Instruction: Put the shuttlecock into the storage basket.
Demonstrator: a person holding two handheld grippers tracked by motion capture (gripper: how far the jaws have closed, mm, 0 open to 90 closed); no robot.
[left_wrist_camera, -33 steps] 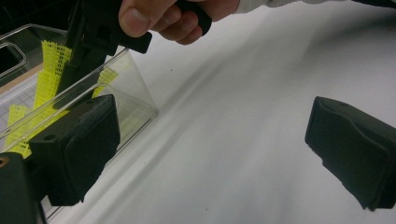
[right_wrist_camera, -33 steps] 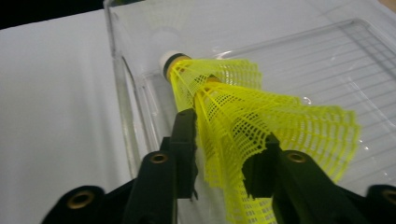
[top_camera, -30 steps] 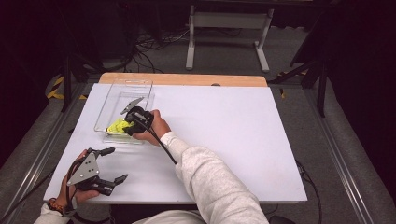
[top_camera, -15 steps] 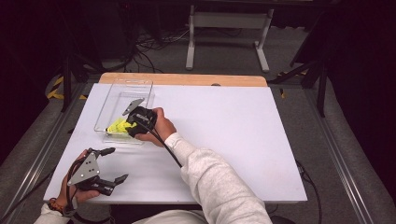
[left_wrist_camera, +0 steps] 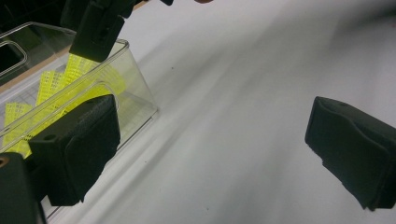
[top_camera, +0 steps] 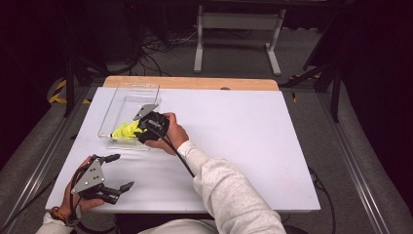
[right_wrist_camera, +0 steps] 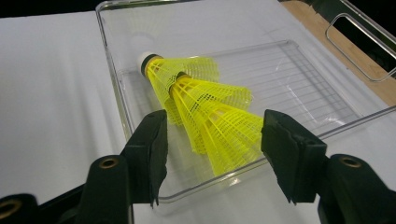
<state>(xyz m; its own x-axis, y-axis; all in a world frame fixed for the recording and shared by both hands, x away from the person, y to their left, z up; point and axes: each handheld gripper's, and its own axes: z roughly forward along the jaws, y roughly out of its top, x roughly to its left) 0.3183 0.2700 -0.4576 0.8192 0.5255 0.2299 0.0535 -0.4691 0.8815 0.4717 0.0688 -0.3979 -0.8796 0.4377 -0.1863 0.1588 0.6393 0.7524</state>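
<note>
Yellow mesh shuttlecocks (right_wrist_camera: 205, 105), nested into one stack with a white cork tip, lie in a clear plastic tray (right_wrist_camera: 112, 70). My right gripper (right_wrist_camera: 215, 126) hovers over the tray's near rim. Its jaws have just been opening; the widest skirt lies between them and the pads stand off it. From above, the same gripper (top_camera: 141, 131) sits at the tray's (top_camera: 129, 90) front corner beside the shuttlecocks (top_camera: 124, 130). My left gripper (top_camera: 124, 170) rests at the table's front left, open and holding nothing. Its own view (left_wrist_camera: 210, 121) faces bare white table, with the tray (left_wrist_camera: 135, 88) at the left.
The white tabletop (top_camera: 253, 141) stretches wide to the right of the tray. A wooden strip (top_camera: 195, 83) runs along the far edge. Metal rails flank the table, and a stand and cables sit on the floor behind.
My right gripper has opened and drawn back a little to the right from the shuttlecocks, which stay in the tray. The left gripper has not moved.
</note>
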